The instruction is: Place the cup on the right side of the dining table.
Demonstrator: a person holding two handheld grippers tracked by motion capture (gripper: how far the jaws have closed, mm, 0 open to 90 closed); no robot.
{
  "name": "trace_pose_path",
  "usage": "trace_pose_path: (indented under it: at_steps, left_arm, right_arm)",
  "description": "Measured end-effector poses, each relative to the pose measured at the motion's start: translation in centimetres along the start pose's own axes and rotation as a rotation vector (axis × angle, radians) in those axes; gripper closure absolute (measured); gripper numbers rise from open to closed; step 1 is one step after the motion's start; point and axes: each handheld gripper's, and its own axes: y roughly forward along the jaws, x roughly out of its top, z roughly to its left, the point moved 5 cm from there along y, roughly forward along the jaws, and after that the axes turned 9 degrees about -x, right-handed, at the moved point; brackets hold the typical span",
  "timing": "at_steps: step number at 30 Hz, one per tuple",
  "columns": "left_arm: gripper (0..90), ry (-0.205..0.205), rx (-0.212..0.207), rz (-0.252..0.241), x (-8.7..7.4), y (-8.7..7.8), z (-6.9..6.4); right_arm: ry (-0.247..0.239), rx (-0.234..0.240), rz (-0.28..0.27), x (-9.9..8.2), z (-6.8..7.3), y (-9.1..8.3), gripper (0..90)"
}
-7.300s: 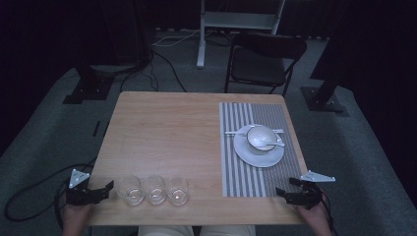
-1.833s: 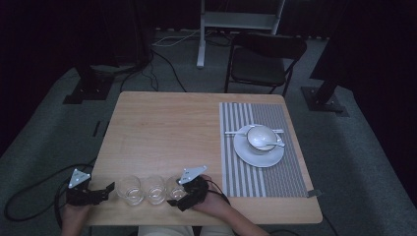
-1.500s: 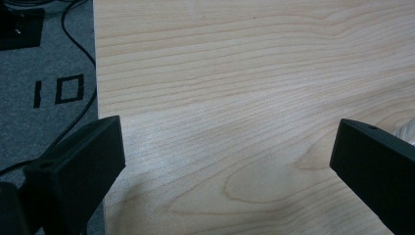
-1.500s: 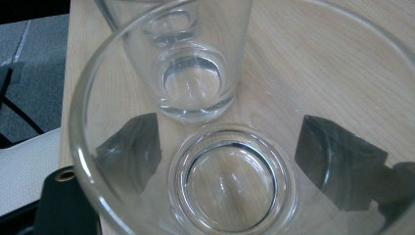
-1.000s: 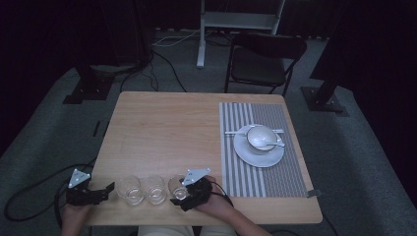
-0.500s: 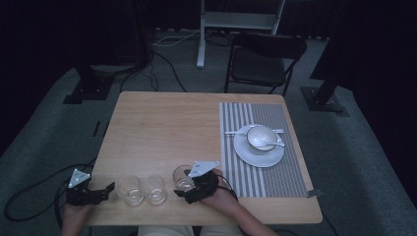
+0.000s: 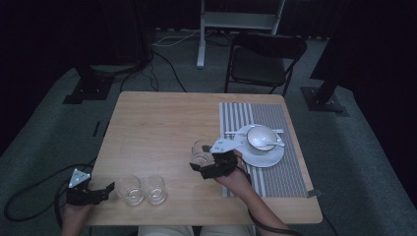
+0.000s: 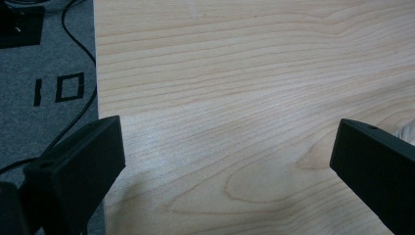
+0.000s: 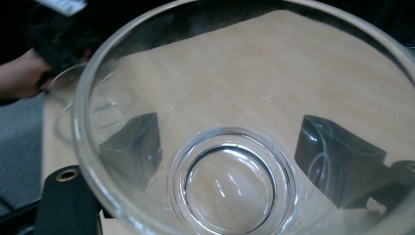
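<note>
- Right gripper view: my right hand-held gripper [image 7: 209, 164] has its jaws closed on the outside of a clear round drinking glass [image 9: 235, 132], held empty at about 7 o'clock from the white plate with bowl and spoon [image 7: 263, 147].
- Smooth glass may slip if my squeeze eases or I tilt; it would likely drop onto the light wooden bench [image 7: 157, 128].
- Swinging right carelessly, I judge it could knock that plate on the striped grey placemat [image 7: 280, 172].
- My left hand-held gripper [image 8: 220, 161] gapes wide, empty, at the bench's 7 o'clock corner, beside two more clear glasses [image 7: 142, 189].

Dark recording studio: stand bases [image 7: 87, 88], floor cables [image 7: 162, 54], lone table [image 7: 157, 118].
</note>
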Motion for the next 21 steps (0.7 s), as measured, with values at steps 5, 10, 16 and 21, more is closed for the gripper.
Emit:
trace_pose_path:
  at_steps: [5, 10, 16, 21]
  left_arm:
    - [0.2, -0.001, 0.001, -0.001, 0.0, 0.0, 0.0]
    - [0.2, -0.003, -0.001, -0.002, 0.0, 0.0, 0.0]
    - [0.2, -0.006, 0.000, -0.002, 0.0, 0.0, 0.0]
    - [0.2, -0.006, -0.002, -0.002, 0.0, 0.0, 0.1]
  right_arm:
    - [0.022, -0.067, -0.018, 1.6, -3.0, -0.7, 21.0]
    - [0.058, -0.171, -0.026, 3.1, -7.1, -1.2, 21.0]
    - [0.116, -0.253, 0.001, 4.0, -11.4, -1.0, 21.0]
    - [0.164, -0.341, 0.033, 3.9, -14.9, -0.5, 21.0]
